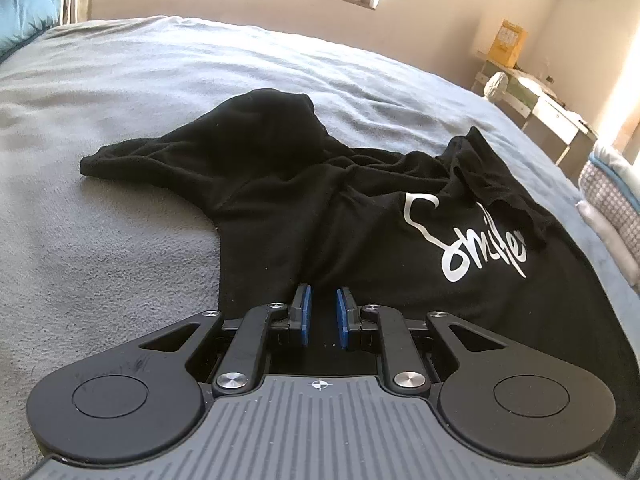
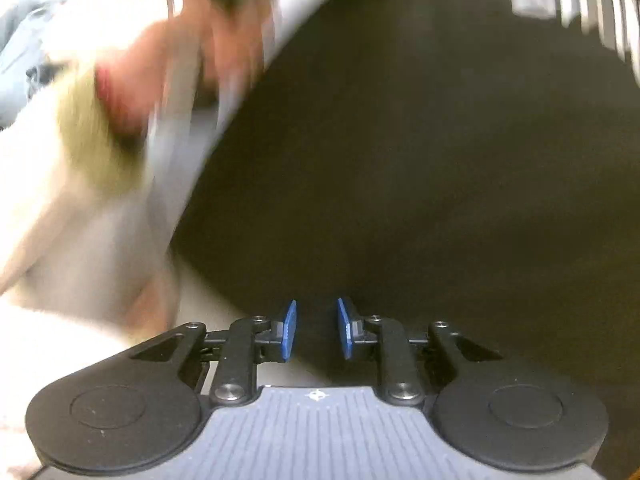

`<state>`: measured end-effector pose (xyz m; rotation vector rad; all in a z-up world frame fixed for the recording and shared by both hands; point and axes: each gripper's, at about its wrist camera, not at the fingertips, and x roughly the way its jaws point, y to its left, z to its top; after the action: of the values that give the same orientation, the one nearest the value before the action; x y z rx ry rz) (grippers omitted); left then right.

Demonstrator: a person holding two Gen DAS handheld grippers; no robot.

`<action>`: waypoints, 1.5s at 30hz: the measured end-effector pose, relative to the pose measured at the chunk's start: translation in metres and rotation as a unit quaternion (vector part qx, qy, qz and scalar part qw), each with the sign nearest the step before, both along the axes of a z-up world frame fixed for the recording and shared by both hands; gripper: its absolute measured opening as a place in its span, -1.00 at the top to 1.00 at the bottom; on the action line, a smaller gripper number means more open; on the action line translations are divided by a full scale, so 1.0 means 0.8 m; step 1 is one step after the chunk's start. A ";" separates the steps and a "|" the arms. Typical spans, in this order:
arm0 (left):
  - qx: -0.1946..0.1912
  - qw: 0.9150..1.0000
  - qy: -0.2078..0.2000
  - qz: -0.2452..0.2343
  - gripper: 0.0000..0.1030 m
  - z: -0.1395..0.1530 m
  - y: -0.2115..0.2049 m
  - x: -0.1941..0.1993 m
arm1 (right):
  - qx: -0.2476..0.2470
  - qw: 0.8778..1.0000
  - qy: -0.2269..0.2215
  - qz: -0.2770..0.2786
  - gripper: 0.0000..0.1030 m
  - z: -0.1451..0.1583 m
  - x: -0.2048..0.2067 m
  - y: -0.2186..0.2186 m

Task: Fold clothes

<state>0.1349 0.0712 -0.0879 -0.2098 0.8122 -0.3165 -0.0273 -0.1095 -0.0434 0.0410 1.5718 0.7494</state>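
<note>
A black T-shirt [image 1: 280, 184] with white script lettering [image 1: 468, 236] lies crumpled on a grey bed blanket [image 1: 140, 92]; one sleeve points left. My left gripper [image 1: 323, 292] sits low over the shirt's near part. Its blue pads stand a narrow gap apart with black cloth between them, and creases run toward the tips. The right wrist view is motion-blurred. Dark fabric [image 2: 420, 160] fills its right side, close to my right gripper [image 2: 316, 306]. Those pads stand slightly apart; whether cloth is pinched between them is unclear.
A blue pillow [image 1: 24, 16] lies at the bed's far left corner. A pale desk [image 1: 552, 112] with a yellow box [image 1: 508, 42] stands by the right wall. Folded textiles [image 1: 612, 200] are stacked at the right edge. Blurred pale and reddish shapes [image 2: 132, 92] fill the right view's left side.
</note>
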 end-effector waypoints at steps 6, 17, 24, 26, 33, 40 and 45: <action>0.001 1.000 0.000 -0.001 0.70 0.001 -0.001 0.002 | 0.005 0.997 -0.070 -0.034 0.54 0.044 0.019 -0.042; 0.005 1.000 0.005 0.003 0.70 0.003 0.000 -0.001 | -0.114 0.957 -0.143 -0.226 0.59 0.013 0.002 -0.209; 0.028 1.000 0.002 0.009 0.70 0.017 -0.011 -0.007 | -0.111 0.936 -0.176 -0.285 0.58 0.057 -0.022 -0.268; 0.033 0.999 -0.016 0.010 0.70 0.031 -0.014 -0.020 | -0.085 0.931 -0.208 -0.287 0.58 0.049 0.008 -0.243; 0.039 0.997 -0.007 -0.072 0.64 0.060 -0.036 -0.103 | -0.085 0.902 -0.218 -0.362 0.76 -0.021 0.010 -0.294; 0.026 0.989 0.062 -0.128 0.63 0.042 -0.051 -0.183 | -0.101 0.834 -0.192 -0.507 0.82 -0.001 -0.086 -0.404; 0.048 0.980 0.052 -0.188 0.59 0.046 -0.076 -0.202 | -0.019 0.848 -0.232 -0.476 0.79 0.031 -0.090 -0.369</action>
<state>-0.0269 0.0102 -0.0511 0.0213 0.9689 -0.6251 -0.0993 -0.4051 -0.0184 0.5353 0.9101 -0.0757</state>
